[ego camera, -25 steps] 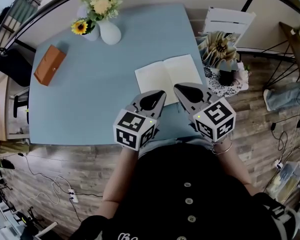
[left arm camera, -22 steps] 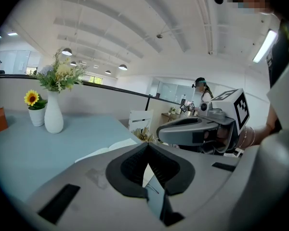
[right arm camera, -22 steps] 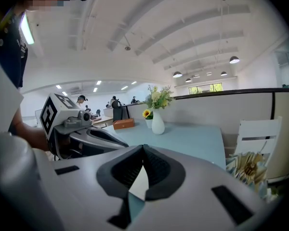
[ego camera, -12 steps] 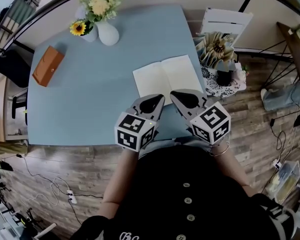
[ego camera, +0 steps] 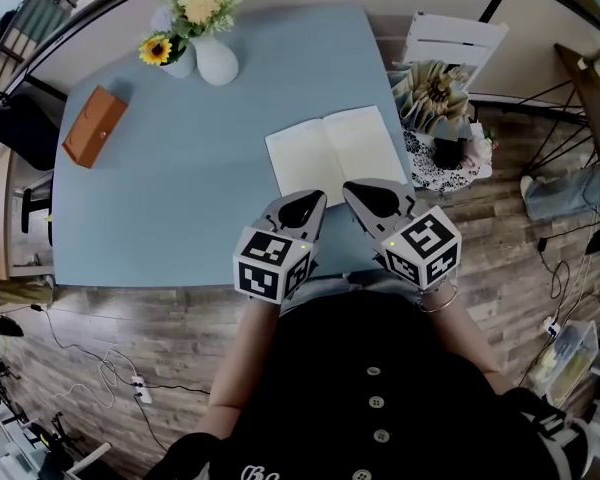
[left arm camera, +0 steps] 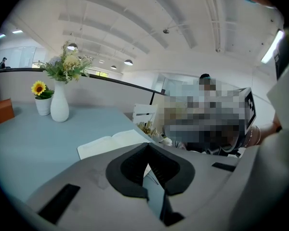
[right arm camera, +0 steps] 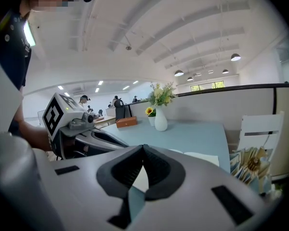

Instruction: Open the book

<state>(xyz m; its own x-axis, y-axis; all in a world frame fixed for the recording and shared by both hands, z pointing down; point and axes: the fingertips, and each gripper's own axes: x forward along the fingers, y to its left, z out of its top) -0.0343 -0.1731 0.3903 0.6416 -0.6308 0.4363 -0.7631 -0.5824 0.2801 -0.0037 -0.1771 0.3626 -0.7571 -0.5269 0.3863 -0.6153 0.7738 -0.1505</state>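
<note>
The book (ego camera: 332,153) lies open and flat on the blue table (ego camera: 180,178), its pale blank pages facing up, right of centre. Both grippers hover side by side over the table's near edge, just short of the book. My left gripper (ego camera: 308,201) is shut with nothing in it, and its tips point at the book's near-left corner. Just as empty and shut, my right gripper (ego camera: 363,190) points at the near-right page. In the left gripper view the book (left arm camera: 113,142) shows beyond the closed jaws. The right gripper view has the book (right arm camera: 200,157) ahead and the left gripper (right arm camera: 77,129) alongside.
A white vase of flowers (ego camera: 217,63) and a small sunflower pot (ego camera: 170,56) stand at the table's far edge. An orange-brown case (ego camera: 88,126) lies at the far left. Off the right edge are a white chair (ego camera: 455,40) and a small stand with a paper ornament (ego camera: 442,118).
Both grippers have drawn back a little toward the person. The book lies open and unmoved, as before.
</note>
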